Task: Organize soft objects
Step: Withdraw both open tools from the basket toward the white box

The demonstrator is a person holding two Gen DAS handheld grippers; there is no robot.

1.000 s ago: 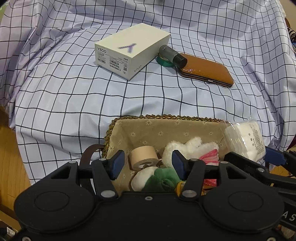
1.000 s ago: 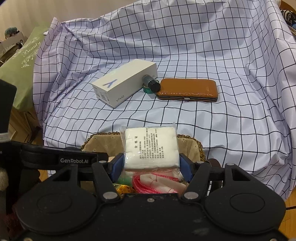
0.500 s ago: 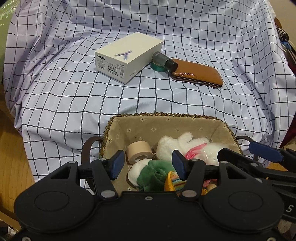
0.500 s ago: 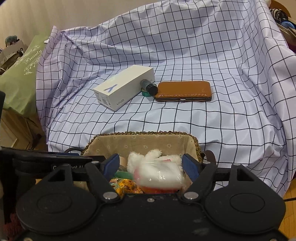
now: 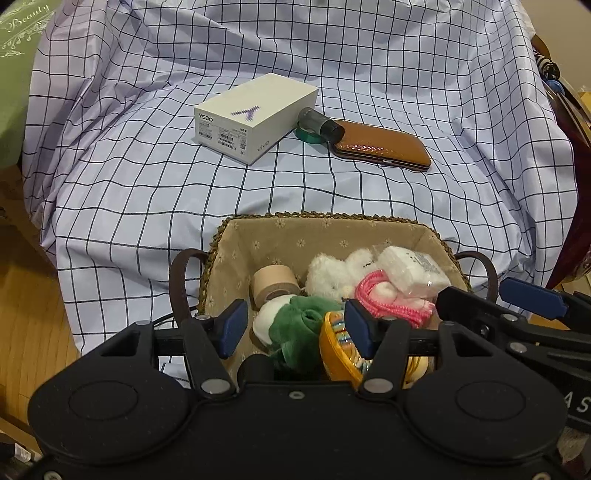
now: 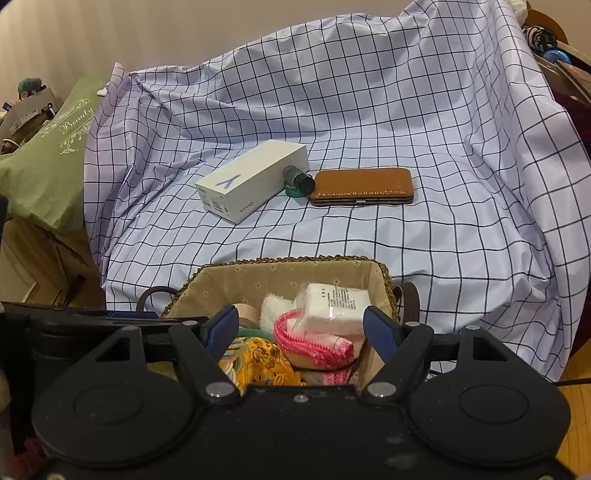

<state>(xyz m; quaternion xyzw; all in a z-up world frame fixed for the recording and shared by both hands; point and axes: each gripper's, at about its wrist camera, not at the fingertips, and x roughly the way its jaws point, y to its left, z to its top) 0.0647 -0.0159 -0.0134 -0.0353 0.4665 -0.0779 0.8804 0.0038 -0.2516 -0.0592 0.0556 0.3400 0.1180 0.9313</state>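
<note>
Basket [image 5: 328,236] low centre of both frames, on checked cloth [image 5: 147,192]; holds cotton pack [image 6: 334,308], white plush [image 5: 328,277], pink cloth [image 6: 314,343], green cloth [image 5: 299,325], tape roll [image 5: 273,288]; left tongs [image 5: 295,328] apart, empty; right tongs [image 6: 301,328] apart, empty; box [image 5: 255,116], wallet [image 5: 384,146] upper centre

we are looking at a piece of furniture draped in a pale checked sheet [image 6: 369,122], a cream wall [image 6: 147,33] rising behind it. a wooden floor [image 5: 33,314] is showing below, and a green cushion [image 6: 48,166] is leaning at the left.
</note>
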